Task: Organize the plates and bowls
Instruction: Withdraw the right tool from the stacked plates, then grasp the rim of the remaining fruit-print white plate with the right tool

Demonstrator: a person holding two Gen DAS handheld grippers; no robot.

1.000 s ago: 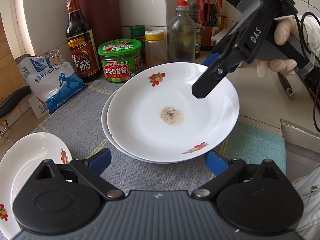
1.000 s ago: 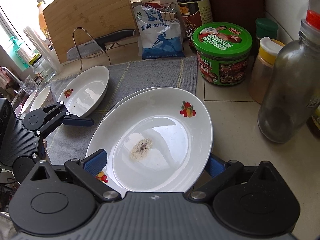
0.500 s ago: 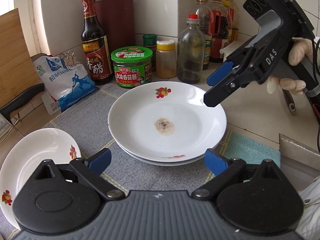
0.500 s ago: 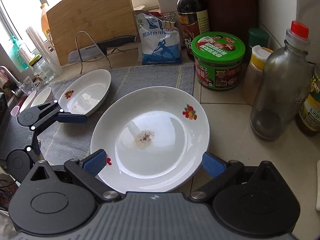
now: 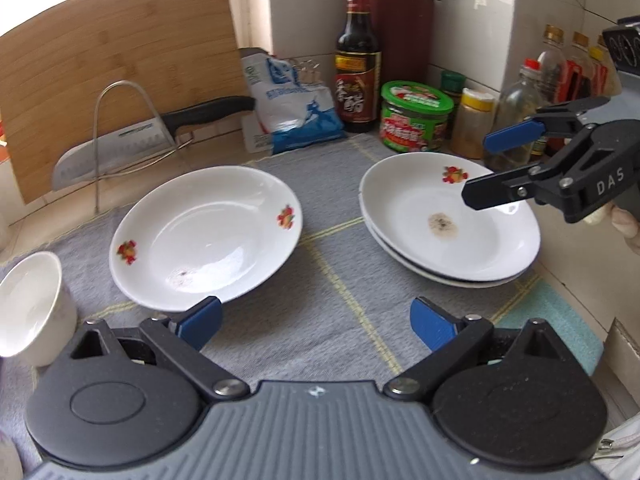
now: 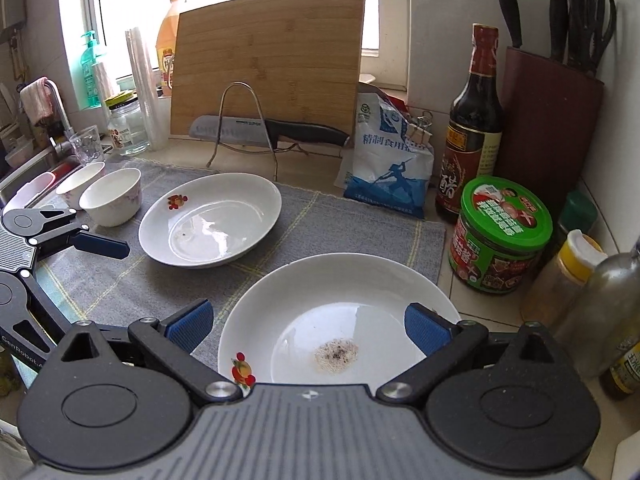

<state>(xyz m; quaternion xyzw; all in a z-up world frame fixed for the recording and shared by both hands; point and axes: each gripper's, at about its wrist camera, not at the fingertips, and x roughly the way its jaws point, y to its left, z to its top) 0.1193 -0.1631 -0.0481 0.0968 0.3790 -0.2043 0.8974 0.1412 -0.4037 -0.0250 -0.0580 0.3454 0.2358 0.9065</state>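
Two white fruit-print plates lie stacked (image 5: 452,220) on the grey mat (image 5: 332,280) at the right; the top one has a brown stain and also shows in the right wrist view (image 6: 340,312). A single white plate (image 5: 208,236) lies on the mat to the left, also in the right wrist view (image 6: 212,220). Two white bowls (image 6: 112,196) stand at the mat's left end; one shows in the left wrist view (image 5: 32,308). My left gripper (image 5: 316,320) is open and empty, above the mat between the plates. My right gripper (image 6: 308,320) is open and empty above the stack.
A bamboo cutting board (image 6: 268,60) and a knife on a wire rack (image 6: 264,132) stand at the back. A salt bag (image 6: 388,164), vinegar bottle (image 6: 476,128), green-lidded jar (image 6: 500,236), spice jars, glass bottle (image 6: 604,312) and knife block (image 6: 552,120) crowd the right. A sink lies far left.
Both grippers have pulled back and up from the stacked plates. The left wrist view has swung left, so the single plate and a bowl now show.
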